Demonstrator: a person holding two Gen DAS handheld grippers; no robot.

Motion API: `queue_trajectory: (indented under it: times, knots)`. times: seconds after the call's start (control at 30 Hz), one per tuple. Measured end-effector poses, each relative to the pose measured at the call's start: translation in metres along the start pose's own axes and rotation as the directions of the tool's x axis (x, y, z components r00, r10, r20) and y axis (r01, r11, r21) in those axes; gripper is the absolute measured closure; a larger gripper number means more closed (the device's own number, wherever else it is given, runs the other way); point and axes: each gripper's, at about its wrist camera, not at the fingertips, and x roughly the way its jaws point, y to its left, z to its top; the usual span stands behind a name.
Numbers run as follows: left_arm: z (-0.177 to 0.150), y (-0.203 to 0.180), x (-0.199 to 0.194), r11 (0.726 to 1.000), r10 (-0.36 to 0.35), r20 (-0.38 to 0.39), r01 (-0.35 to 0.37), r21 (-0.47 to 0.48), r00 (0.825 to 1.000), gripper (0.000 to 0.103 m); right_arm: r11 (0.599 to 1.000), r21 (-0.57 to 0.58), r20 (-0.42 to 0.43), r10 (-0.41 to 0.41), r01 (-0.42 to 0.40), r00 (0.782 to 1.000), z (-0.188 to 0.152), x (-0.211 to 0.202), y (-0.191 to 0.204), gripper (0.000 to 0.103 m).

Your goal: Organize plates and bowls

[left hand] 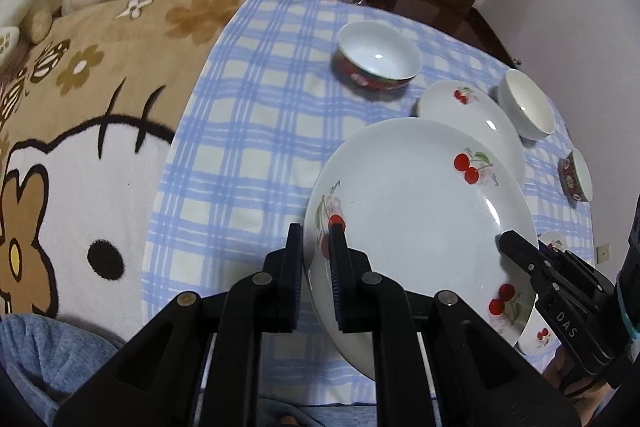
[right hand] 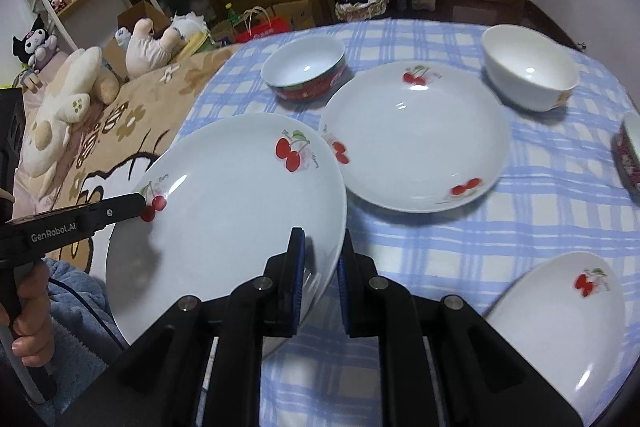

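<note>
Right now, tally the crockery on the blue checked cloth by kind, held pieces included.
White cherry-print plates: 3 (held plate, middle plate, near plate)
Red-sided bowls with white insides: 2 (far bowl, edge bowl)
Plain white bowl: 1
Total: 6

Black left gripper (left hand: 317, 227), blue-padded fingers (left hand: 335, 267), silver screws, fuzzy blue sleeve (right hand: 76, 291).

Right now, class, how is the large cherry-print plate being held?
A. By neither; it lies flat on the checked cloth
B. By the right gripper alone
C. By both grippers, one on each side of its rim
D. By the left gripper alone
C: the left gripper clamps one edge of the cherry plate while the right gripper clamps the opposite edge.
</note>
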Motion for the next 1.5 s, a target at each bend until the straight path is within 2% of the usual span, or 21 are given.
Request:
queue_trajectory:
  times: [0.27,0.47,0.87,1.17,1.5]
  knots:
    - [-0.002,-0.038,-0.021,0.998,-0.058,0.04,0.057,0.034,0.998,0.091,0.999,0.026,0.052,-0.035,0.034,0.998,-0.003,-0.039,-0.024,0.087]
    - [-0.004,-0.074,-0.036,0.991,-0.113,0.064,0.107,0.08,0.992,0.091,0.995,0.088,0.089,-0.058,0.05,0.994,-0.012,-0.07,-0.054,0.087]
    - [-0.019,-0.154,-0.046,0.967,-0.183,0.06,0.169,0.189,0.981,0.091,0.976,0.176,0.147,-0.154,0.127,0.977,-0.034,-0.131,-0.109,0.087]
    - [-0.039,-0.195,-0.038,0.947,-0.219,0.04,0.203,0.251,0.975,0.091,0.958,0.242,0.156,-0.197,0.156,0.968,-0.056,-0.153,-0.141,0.087]
    - [-0.06,-0.211,-0.014,0.929,-0.26,-0.009,0.252,0.269,0.966,0.091,0.938,0.291,0.134,-0.236,0.19,0.962,-0.077,-0.158,-0.159,0.087]
